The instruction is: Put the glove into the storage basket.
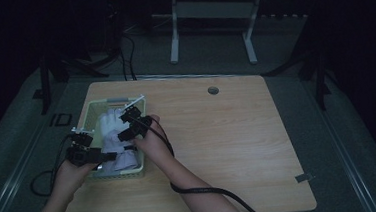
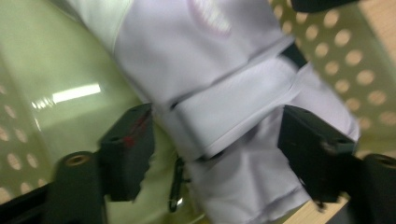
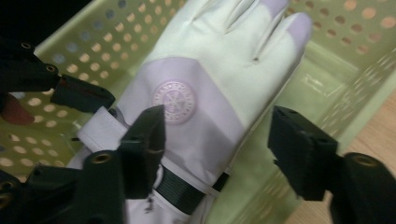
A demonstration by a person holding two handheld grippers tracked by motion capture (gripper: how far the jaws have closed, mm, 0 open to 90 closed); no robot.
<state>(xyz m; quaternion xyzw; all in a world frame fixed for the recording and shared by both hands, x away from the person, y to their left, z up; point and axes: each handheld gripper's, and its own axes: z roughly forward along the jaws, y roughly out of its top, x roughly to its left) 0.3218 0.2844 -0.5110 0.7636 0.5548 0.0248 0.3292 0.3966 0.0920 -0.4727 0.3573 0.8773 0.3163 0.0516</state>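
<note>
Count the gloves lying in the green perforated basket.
1: a white and lilac fabric glove lies in the pale green perforated plastic basket, cuff toward the person. A second could be hidden underneath.

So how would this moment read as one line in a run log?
glove: lying in green basket | left claw: open, astride cuff | right claw: open above glove

Pretty dark room, grey carpet floor (image 1: 282, 44), wooden table (image 1: 228, 133) with a white desk frame (image 1: 209, 14) behind its far edge.
</note>
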